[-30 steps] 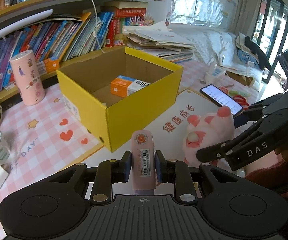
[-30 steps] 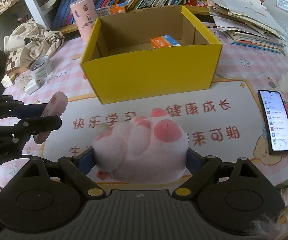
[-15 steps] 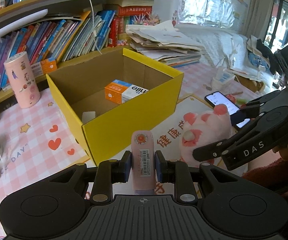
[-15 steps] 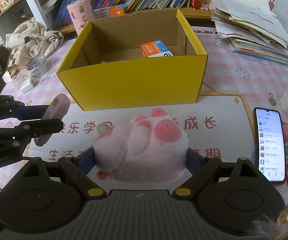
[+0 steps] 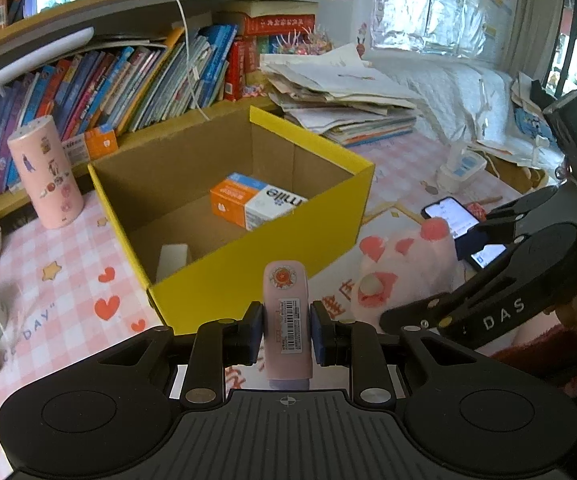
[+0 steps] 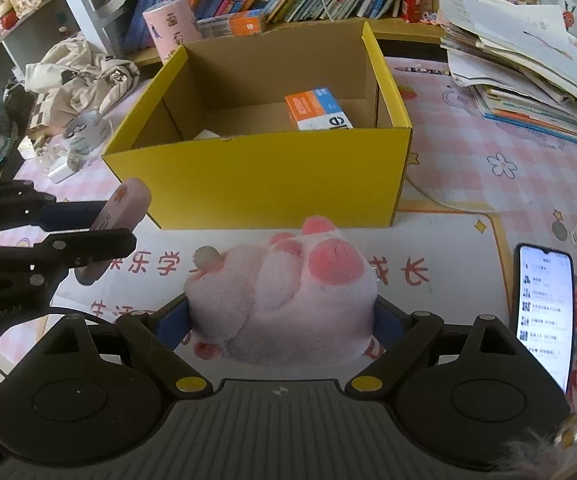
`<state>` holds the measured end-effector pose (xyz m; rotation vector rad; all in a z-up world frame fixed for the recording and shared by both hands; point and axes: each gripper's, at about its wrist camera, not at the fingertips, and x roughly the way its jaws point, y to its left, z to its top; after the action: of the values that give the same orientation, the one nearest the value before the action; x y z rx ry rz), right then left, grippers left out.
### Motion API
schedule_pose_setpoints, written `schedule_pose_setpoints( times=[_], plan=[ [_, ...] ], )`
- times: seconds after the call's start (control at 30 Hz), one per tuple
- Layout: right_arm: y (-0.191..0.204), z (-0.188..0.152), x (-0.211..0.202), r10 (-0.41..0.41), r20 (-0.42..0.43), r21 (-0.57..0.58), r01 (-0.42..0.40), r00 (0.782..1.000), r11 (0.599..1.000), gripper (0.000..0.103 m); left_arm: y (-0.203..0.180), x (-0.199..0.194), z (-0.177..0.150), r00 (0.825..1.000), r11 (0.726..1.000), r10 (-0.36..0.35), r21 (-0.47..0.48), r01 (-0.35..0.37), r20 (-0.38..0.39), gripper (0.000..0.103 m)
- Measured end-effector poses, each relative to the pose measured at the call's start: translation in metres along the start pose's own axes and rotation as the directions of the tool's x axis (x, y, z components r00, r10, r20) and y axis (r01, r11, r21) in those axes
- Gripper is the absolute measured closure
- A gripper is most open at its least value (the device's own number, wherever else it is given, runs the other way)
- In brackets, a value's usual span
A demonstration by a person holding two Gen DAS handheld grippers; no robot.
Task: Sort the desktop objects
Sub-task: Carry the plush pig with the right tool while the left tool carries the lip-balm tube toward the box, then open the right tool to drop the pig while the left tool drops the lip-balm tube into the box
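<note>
Inside yellow box (image 5: 272, 276): two items (one orange-white).

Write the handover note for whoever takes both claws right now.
Left claw: shut on the pink tube, held short of the yellow box.
Right claw: shut on the pink plush paw, also in front of the box.
Done: an orange-and-white carton and a small white item lie inside the box.
Left: drop tube and paw in. The phone lies on the mat to the right.
</note>
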<state>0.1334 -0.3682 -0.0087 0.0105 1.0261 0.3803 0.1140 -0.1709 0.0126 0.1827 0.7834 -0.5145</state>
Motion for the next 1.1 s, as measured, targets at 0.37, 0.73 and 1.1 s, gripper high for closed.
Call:
schedule_pose_setpoints(
  times=[0.37, 0.73, 1.1],
  plan=[
    [-0.006, 0.044, -0.018, 0.043, 0.12, -0.067, -0.035, 0.992, 0.997, 0.013, 0.007, -0.007, 0.035, 0.994, 0.997, 0.07, 0.033, -0.073, 0.088, 0.08],
    [-0.011, 0.107, -0.035, 0.048, 0.298, -0.154, -0.002, 0.953, 0.988, 0.013, 0.023, -0.002, 0.069, 0.975, 0.987, 0.145, 0.039, -0.154, 0.171, 0.08],
    [0.0, 0.158, 0.046, 0.059, 0.22, -0.215, -0.011, 0.974, 0.976, 0.013, 0.031, 0.069, 0.062, 0.985, 0.983, 0.172, 0.066, -0.173, 0.024, 0.079]
  ],
)
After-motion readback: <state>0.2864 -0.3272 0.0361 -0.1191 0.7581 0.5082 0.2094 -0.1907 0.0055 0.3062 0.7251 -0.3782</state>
